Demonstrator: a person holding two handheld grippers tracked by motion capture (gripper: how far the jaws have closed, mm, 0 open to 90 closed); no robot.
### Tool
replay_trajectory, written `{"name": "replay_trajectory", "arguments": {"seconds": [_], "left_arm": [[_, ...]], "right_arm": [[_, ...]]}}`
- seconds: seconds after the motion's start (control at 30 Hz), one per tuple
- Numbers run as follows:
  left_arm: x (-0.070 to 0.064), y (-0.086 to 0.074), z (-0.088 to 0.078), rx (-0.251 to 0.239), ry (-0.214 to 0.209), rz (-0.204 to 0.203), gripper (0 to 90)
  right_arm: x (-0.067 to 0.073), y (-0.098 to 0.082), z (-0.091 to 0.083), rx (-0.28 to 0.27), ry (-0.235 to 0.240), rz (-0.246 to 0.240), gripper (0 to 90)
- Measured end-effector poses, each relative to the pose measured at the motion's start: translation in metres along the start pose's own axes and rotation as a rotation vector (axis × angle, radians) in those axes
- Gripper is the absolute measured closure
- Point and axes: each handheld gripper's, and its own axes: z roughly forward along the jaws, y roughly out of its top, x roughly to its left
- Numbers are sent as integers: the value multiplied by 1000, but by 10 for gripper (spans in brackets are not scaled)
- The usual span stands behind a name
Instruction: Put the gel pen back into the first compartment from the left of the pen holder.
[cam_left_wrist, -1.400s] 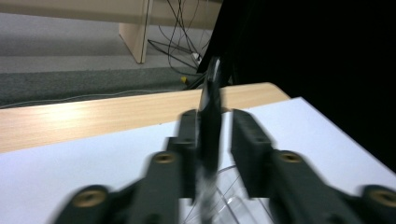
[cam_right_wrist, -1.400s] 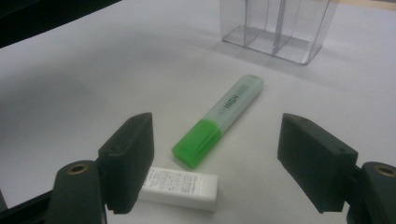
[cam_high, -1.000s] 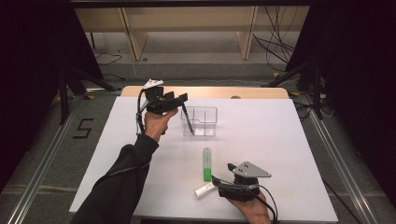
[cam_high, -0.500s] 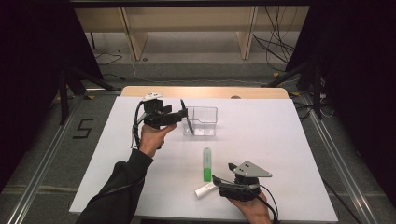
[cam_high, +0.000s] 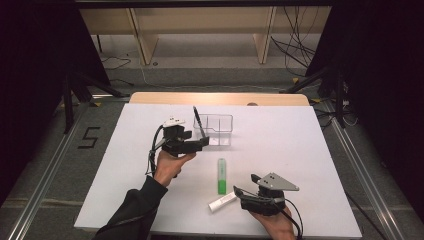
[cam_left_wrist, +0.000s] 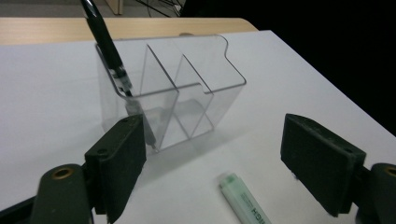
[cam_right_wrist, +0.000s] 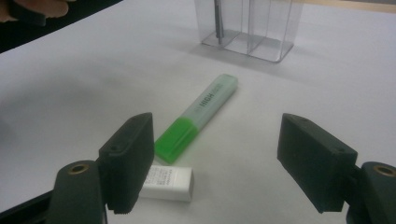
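Green highlighter (cam_right_wrist: 201, 114) reads "HIGH"; left tongs (cam_left_wrist: 215, 163) just widened, empty; right tongs (cam_right_wrist: 217, 163) wide, empty.

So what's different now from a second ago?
The left gripper has let go of the black pen, now leaning in the clear organizer; its jaws have just been opening, empty, as it drew back toward the person. The right gripper, highlighter and eraser stayed put.

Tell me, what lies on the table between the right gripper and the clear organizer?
In the high view, the green highlighter lies between the right gripper and the clear organizer, with a white eraser beside the gripper. The right gripper view shows both too.
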Motion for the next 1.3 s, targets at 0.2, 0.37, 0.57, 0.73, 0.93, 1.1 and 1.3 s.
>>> {"name": "replay_trajectory", "arguments": {"seconds": [0.2,0.37,0.57,0.73,0.93,1.1,1.3], "left_arm": [[-8,-12,1,11,-71,18,318],[-15,-20,5,31,-125,52,448],[-19,-26,9,56,-172,69,584],[-24,-31,12,76,-194,104,700],[-31,-37,19,113,-219,135,822],[-38,-44,25,137,-235,151,888],[-44,-50,32,167,-259,168,890]], "right_arm": [[-4,-1,-3,-2,-10,9,283],[-6,-2,-6,-4,-15,11,284],[-8,-4,-8,-6,-22,13,284],[-8,-5,-9,-9,-23,17,284],[-8,-6,-9,-5,-21,17,284],[-7,-7,-9,-1,-19,16,284],[-7,-7,-10,-1,-18,15,284]]}}
